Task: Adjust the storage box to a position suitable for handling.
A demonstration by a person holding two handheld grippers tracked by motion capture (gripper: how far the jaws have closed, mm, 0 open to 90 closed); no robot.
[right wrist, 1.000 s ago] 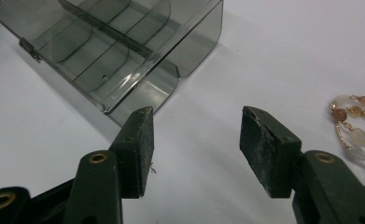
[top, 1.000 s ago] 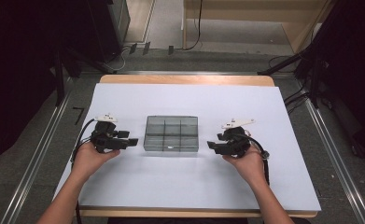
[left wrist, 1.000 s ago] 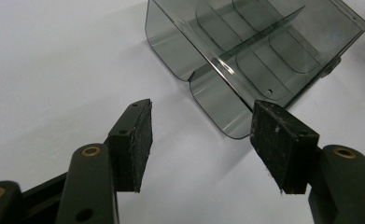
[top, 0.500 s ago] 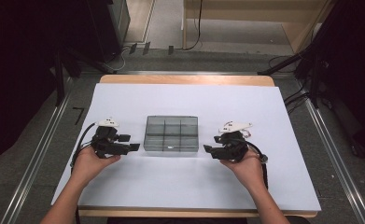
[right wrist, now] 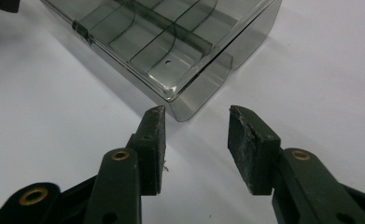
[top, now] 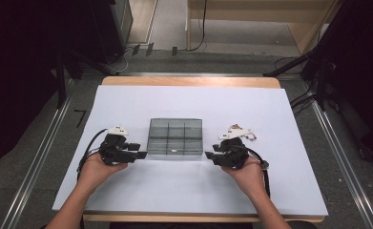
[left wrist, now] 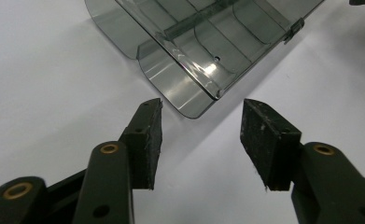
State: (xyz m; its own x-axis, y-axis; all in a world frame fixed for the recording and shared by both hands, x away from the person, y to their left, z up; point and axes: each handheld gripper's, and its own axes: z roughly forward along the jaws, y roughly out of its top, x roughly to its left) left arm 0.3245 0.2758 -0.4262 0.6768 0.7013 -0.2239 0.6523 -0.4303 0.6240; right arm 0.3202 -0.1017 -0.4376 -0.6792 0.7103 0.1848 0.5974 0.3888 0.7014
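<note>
Smoky compartment box (top: 175, 138) on white table (top: 270, 114), left tongs (top: 142, 154) and right tongs (top: 209, 155) flanking it

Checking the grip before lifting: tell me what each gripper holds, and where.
Nothing is held. Left gripper and right gripper have just been closing, each aimed at a near corner of the compartment box, not touching.

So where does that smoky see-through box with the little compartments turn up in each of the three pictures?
High view: the box sits mid-table on the white sheet, between the two grippers.
Left gripper view: top centre, one near corner pointing toward the open jaws.
Right gripper view: top centre, the other near corner just ahead of the open jaws.
Shared landmark: the small latch on its front edge.
</note>
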